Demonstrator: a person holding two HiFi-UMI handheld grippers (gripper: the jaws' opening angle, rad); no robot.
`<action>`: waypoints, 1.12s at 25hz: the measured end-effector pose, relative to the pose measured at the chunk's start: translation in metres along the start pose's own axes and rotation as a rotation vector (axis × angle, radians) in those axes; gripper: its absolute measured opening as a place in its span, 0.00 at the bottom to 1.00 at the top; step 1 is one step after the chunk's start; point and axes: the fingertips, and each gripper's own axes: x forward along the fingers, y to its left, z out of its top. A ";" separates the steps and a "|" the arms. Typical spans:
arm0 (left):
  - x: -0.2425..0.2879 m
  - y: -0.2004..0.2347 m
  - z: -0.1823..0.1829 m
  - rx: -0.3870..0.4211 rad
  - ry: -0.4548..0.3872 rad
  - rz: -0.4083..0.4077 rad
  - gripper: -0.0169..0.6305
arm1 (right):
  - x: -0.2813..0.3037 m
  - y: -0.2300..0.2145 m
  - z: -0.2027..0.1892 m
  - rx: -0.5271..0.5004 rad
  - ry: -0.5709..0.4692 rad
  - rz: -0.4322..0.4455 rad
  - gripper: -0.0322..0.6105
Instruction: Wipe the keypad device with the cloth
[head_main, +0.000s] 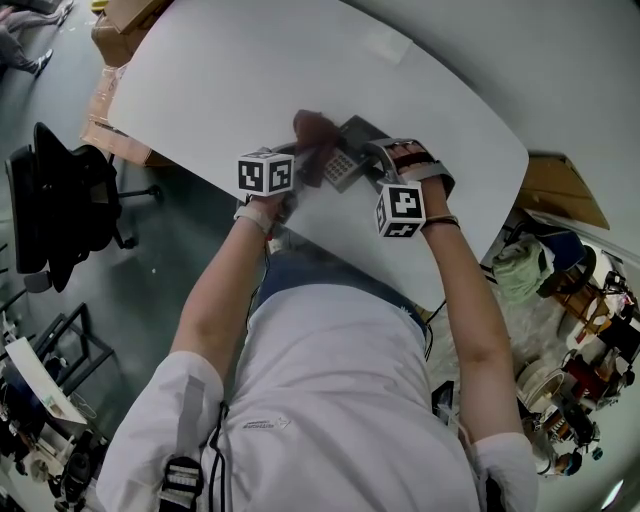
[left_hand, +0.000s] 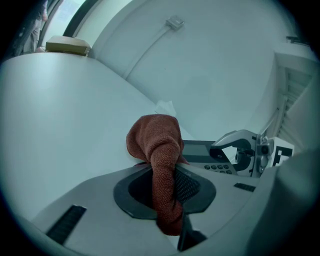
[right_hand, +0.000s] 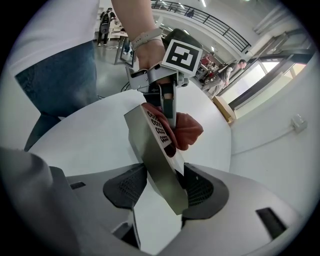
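In the head view both grippers meet over the near part of the white table. My left gripper is shut on a rust-brown cloth. In the left gripper view the cloth stands up out of that gripper and bunches at the top. The grey keypad device is tilted, and my right gripper is shut on its end. In the right gripper view the device rises as a slab from that gripper. The cloth presses on its key side, with the left gripper behind it.
Cardboard boxes sit beyond the table's left end. A black office chair stands on the floor at the left. Cluttered bags and gear fill the floor at the right. The table's near edge runs just under the grippers.
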 end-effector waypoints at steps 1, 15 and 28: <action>-0.003 -0.001 -0.003 -0.001 -0.001 -0.004 0.14 | -0.001 0.003 0.002 0.001 -0.002 -0.001 0.38; -0.026 0.006 -0.037 0.060 0.039 0.015 0.14 | -0.012 0.036 0.024 -0.014 -0.020 -0.003 0.38; -0.066 -0.014 -0.050 0.083 0.084 -0.037 0.14 | -0.011 0.040 0.026 -0.037 -0.014 0.002 0.38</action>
